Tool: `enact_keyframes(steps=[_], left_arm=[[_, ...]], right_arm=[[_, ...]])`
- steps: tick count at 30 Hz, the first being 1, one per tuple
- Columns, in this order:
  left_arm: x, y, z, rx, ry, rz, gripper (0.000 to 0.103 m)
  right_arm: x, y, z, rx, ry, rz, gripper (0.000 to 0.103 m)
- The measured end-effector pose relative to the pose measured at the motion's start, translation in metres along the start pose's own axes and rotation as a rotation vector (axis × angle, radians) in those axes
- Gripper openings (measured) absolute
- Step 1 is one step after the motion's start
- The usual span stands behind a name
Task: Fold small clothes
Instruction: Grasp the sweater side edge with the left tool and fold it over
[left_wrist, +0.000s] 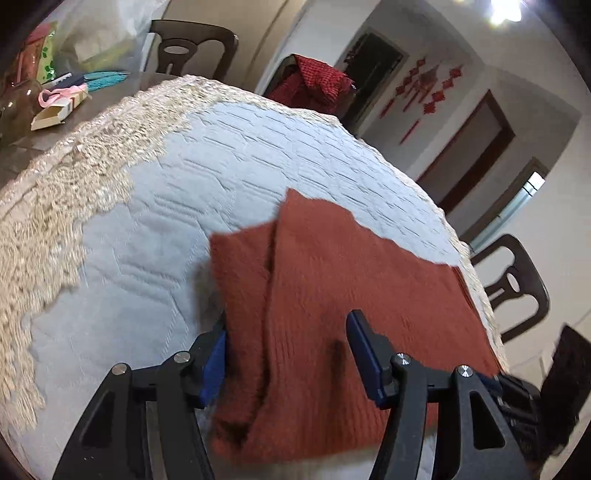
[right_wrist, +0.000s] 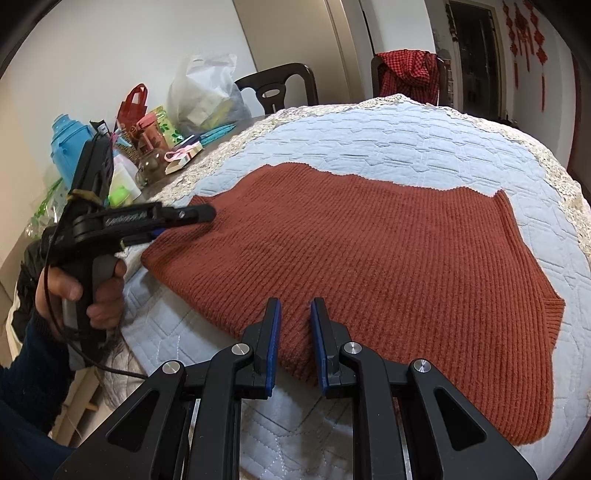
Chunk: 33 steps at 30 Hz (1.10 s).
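Note:
A rust-red ribbed knit garment (right_wrist: 369, 251) lies spread on a pale blue quilted cloth (right_wrist: 388, 144) over the table. In the left wrist view the garment (left_wrist: 332, 295) has a fold running along its left part. My left gripper (left_wrist: 288, 339) is open, its jaws wide apart with the garment's left folded edge between them. It also shows in the right wrist view (right_wrist: 192, 216) at the garment's left edge. My right gripper (right_wrist: 295, 332) has its jaws a little apart over the garment's near edge, holding nothing.
Lace trim (left_wrist: 74, 177) borders the cloth. Clutter stands at the table's far left: bags (right_wrist: 203, 92), a blue bottle (right_wrist: 70, 147), a glass jar (right_wrist: 149, 168), a small box (left_wrist: 59, 110). Dark chairs (left_wrist: 517, 288) stand around; one carries a red checked cloth (right_wrist: 406, 74).

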<state>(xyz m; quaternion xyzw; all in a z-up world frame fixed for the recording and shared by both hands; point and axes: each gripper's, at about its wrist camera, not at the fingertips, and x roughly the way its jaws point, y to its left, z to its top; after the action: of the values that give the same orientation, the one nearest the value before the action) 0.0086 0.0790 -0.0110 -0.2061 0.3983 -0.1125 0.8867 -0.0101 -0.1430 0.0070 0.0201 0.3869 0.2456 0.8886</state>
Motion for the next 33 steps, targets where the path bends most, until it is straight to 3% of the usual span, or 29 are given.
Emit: enact_keyframes(steps=[3,5,7,14,19,22,24,25,28,33], left_arm=[[-0.004,-0.005,-0.009,0.006,0.005,-0.018,0.062],[-0.003,-0.009,-0.010,0.030,-0.003,0.017,0.053],[-0.001,-0.008,-0.007,0.034,0.002,0.031,0.025],[-0.019,-0.019,0.012,0.023,-0.017,-0.082,0.020],[-0.040,-0.072,0.035,0.112,-0.082,-0.199,0.018],[-0.035,-0.108,0.043,0.168,-0.073,-0.265,0.018],[-0.024,-0.135,0.043,0.208,-0.047,-0.308,0.017],[-0.016,-0.147,0.041,0.227,-0.030,-0.329,0.010],[0.017,-0.177,0.026,0.265,0.064,-0.381,0.007],[0.076,-0.194,-0.007,0.310,0.257,-0.359,0.007]], right_arm=[[0.000,0.000,0.003,0.001,-0.010,0.008,0.017],[0.005,0.000,0.005,-0.006,-0.002,0.015,0.017],[0.012,0.002,0.005,-0.019,0.011,0.008,0.017],[-0.008,-0.011,0.005,0.001,-0.037,-0.030,0.017],[-0.033,-0.037,-0.003,0.081,-0.078,-0.083,0.017],[-0.049,-0.055,-0.010,0.137,-0.100,-0.119,0.017],[-0.059,-0.066,-0.016,0.175,-0.113,-0.138,0.017],[-0.065,-0.072,-0.020,0.197,-0.120,-0.151,0.017],[-0.077,-0.083,-0.028,0.237,-0.131,-0.175,0.017],[-0.088,-0.092,-0.035,0.267,-0.126,-0.187,0.017]])
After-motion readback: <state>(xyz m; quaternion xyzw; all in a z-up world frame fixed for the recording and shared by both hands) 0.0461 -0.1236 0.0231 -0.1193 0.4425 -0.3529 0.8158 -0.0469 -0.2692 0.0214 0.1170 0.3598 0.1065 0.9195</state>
